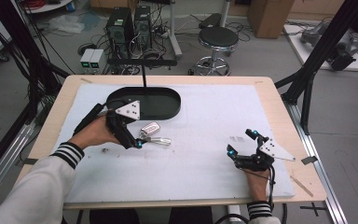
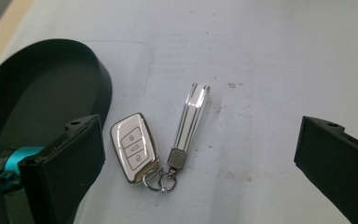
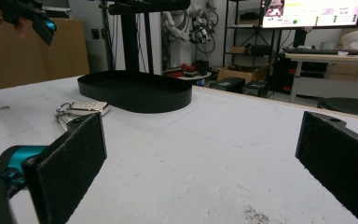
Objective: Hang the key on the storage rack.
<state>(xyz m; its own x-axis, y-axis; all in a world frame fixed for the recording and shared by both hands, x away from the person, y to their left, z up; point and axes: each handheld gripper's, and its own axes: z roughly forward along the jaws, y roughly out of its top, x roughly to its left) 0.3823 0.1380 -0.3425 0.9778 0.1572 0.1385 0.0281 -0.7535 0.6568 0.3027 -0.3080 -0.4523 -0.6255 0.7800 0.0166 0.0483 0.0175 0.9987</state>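
Observation:
A white and silver car key fob [image 1: 150, 128] lies on the white mat, joined by a ring to a flat silver strap [image 1: 161, 140]. The left gripper view shows the key fob [image 2: 134, 148] and the strap [image 2: 190, 119] from above, between the wide-apart jaws of my left gripper [image 2: 200, 128]. My left gripper [image 1: 131, 126] hovers open just left of the fob, empty. My right gripper [image 1: 241, 142] rests open near the mat's front right, holding nothing. From the right gripper [image 3: 203, 126], the fob [image 3: 89, 107] sits far off to the left.
A black oval tray [image 1: 168, 106] stands on the mat just behind the fob, its rim [image 2: 103, 81] close to my left jaw. A thin black post [image 1: 143, 74] rises at the tray's back. The white mat [image 1: 205, 116] covers a wooden table. A stool and computers stand beyond.

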